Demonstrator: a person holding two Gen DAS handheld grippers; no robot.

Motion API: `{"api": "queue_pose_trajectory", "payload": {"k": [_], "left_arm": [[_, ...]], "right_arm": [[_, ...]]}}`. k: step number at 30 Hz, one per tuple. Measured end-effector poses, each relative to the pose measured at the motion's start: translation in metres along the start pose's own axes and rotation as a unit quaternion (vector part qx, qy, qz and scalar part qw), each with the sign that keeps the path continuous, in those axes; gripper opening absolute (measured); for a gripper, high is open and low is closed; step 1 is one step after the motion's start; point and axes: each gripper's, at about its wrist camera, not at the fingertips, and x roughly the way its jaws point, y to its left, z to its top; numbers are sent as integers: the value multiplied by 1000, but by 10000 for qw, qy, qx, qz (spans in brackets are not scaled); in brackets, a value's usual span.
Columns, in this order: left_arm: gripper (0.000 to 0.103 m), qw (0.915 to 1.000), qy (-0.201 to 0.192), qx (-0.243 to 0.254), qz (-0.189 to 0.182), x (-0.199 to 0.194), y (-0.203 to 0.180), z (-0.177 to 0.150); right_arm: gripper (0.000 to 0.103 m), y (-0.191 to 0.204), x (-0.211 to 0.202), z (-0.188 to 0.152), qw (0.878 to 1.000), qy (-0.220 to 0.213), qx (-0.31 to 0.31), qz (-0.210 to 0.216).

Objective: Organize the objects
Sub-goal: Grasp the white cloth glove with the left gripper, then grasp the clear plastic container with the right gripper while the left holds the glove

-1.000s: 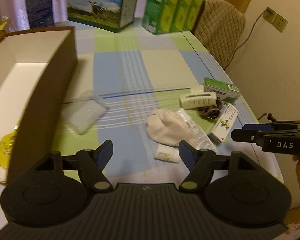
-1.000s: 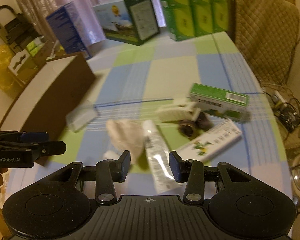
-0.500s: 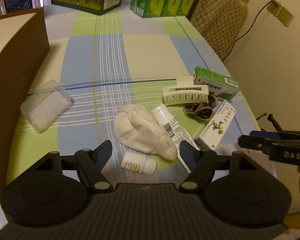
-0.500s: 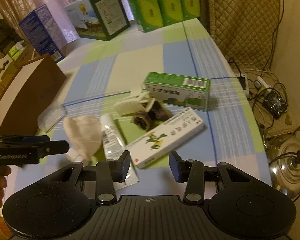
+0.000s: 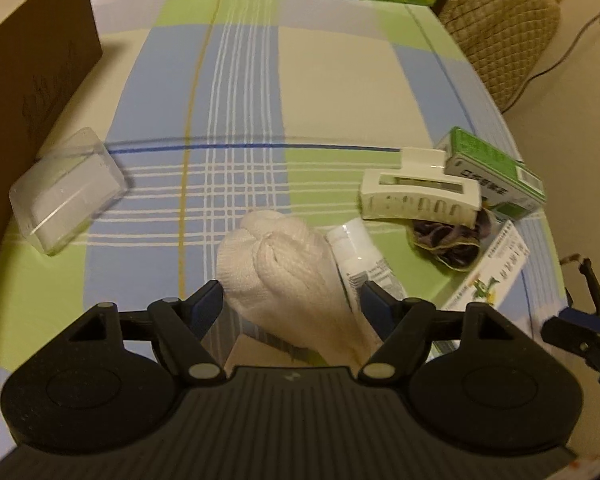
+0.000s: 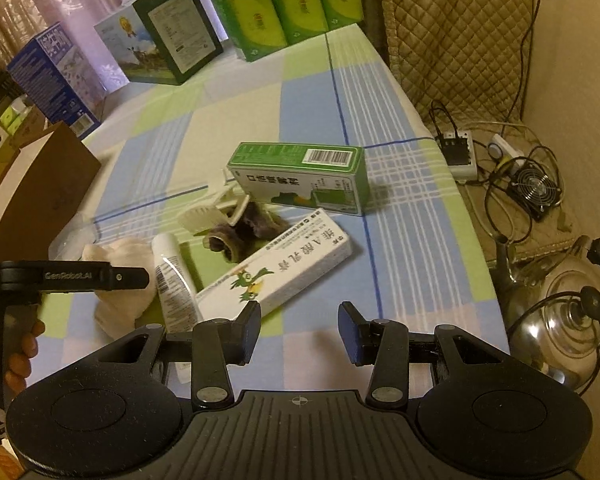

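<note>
While the tablecloth (image 5: 240, 80) ahead lies bare, my left gripper (image 5: 292, 300) gapes around the sock (image 5: 284, 268), long axis toward me; right gripper (image 6: 298, 330) gapes empty.

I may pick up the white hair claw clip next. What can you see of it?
The hair claw clip is cream-white, plastic-looking, with a slotted top and curved teeth. It looks closed and lies tipped on its side on the checked tablecloth, resting on the dark scrunchie, its handle end against the green box. Neither tool touches it.
</note>
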Motion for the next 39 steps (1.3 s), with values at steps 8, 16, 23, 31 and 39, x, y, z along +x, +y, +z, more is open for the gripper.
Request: {"api": "queue_pose_trajectory", "payload": {"k": [8,16,23,31,39], "left_arm": [[40,9995,-74,-293,31,-1,7,2],[24,9972,-453,-589,-77,-33,23,6],[24,9930,-784,-887,-43,-76,49,-12],[24,9841,-852,-1530,290,-115,94,-62],[24,9623,-969,-2425,761,-153,148,-116]], "right_arm": [[40,-6,5,3,10000,25,2,47],[40,4,3,12,9994,-133,-192,248],[40,31,12,20,9955,-232,-644,660],[40,91,41,28,9814,-72,-1439,1266],[40,161,86,45,9580,117,-2213,1820]]}}
